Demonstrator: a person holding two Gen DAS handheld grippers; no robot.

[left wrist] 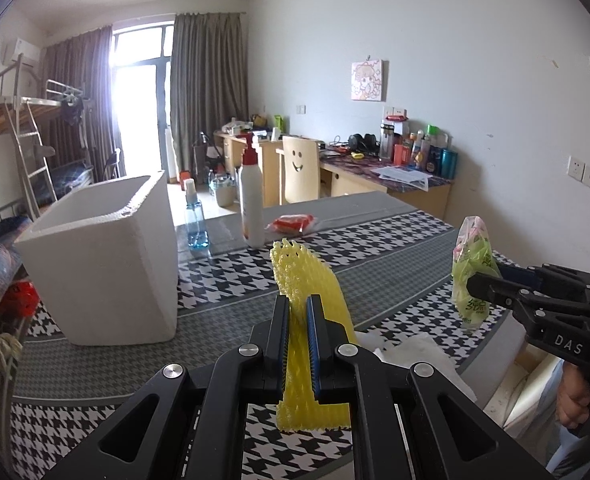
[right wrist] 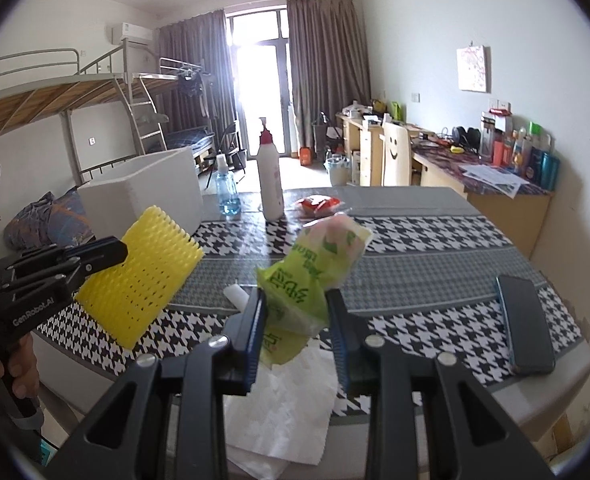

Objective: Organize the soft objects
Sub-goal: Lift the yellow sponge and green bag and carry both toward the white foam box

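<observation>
Left fingers (left wrist: 298,312) squeezed tight on a yellow foam net (left wrist: 309,280), held up in the air above the worktop (left wrist: 395,256). Bumpy, full of little holes, spiky along the top edge, bent a bit to one side. Right fingers (right wrist: 295,312) pinched on a green and pink soft pack (right wrist: 315,268), crinkly and shiny, also up off the worktop, tipped toward the right. Under both, flat white paper (right wrist: 287,412) hanging over the near edge. Farther out on the left, a big white foam box (left wrist: 103,256) with its top open, near the left edge. Wide bare black-and-white cloth between the net and the box. Behind, near the far edge, a small blue spray bottle (left wrist: 195,224), a tall white pump bottle (left wrist: 251,200) and a red packet (left wrist: 293,224) in a row. On the right, a dark phone (right wrist: 525,324) lying flat by the right edge, well apart from the pack.
</observation>
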